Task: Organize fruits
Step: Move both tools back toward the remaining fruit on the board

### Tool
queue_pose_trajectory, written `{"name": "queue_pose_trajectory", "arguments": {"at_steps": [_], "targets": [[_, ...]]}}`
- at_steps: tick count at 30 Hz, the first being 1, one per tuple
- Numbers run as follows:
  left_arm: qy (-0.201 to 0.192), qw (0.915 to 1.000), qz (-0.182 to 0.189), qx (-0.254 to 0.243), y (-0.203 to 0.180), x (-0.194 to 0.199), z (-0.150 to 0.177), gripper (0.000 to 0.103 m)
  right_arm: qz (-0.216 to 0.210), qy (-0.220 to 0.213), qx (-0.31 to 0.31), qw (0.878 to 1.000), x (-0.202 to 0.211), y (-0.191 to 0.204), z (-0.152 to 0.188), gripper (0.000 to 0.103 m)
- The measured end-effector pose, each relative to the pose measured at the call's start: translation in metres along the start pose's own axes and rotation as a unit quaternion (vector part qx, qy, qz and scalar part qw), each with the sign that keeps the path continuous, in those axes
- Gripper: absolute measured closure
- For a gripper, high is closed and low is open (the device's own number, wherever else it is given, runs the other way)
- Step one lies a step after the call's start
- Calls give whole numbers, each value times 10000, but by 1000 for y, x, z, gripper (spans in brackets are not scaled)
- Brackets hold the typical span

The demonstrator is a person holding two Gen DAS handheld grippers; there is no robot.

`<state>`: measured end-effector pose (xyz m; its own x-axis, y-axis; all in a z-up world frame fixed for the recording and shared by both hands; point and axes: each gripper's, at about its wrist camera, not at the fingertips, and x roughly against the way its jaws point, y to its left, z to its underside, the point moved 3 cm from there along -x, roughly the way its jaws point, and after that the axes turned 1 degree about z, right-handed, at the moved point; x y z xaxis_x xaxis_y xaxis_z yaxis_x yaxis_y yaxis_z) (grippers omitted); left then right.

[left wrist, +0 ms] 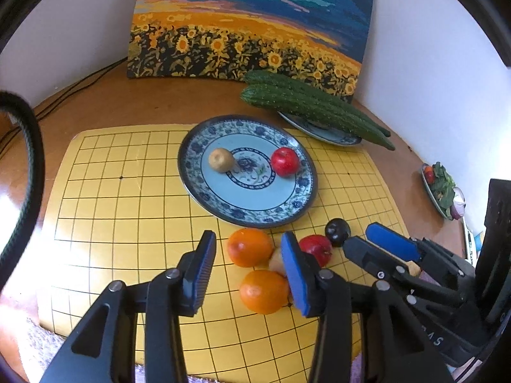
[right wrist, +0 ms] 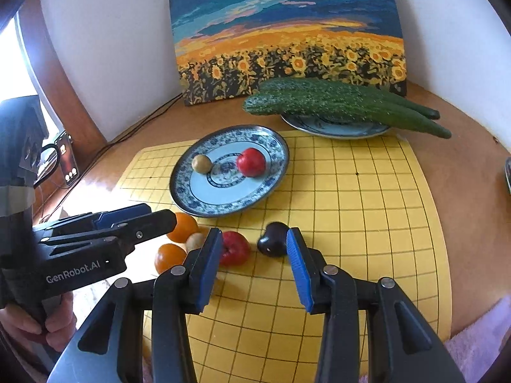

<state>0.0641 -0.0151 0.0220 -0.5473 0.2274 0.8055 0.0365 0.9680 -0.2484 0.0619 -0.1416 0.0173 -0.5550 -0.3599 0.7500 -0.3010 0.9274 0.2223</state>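
While both hold nothing, the left gripper (left wrist: 250, 266) and right gripper (right wrist: 255, 266) gape wide.

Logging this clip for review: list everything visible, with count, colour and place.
plate: 1, blue-white, on board
red fruit on plate: 1
kiwi on plate: 1, tan
oranges: 2, on board, near side
loose red fruit: 1, beside oranges
loose kiwi: 1, between the oranges
dark plum: 1, on board
cucumbers: 2, green, on far plate
grid board: 1, yellow
painting: 1, sunflowers, against wall
salad dish: 1, right edge
left hand-held gripper: open
right hand-held gripper: open
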Motion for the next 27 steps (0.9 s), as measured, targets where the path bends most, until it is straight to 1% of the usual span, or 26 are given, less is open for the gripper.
{"name": "queue_pose_trajectory", "arguments": {"at_steps": [15,27], "targets": [[161,9996,-208,-47,-6,-16,3,58,22,-17,-156,9999,0,-16,7,60],[107,9997,-210,31,-2,-18,0,57,21,27,-224,9997,-3,-21,9,60]]}}
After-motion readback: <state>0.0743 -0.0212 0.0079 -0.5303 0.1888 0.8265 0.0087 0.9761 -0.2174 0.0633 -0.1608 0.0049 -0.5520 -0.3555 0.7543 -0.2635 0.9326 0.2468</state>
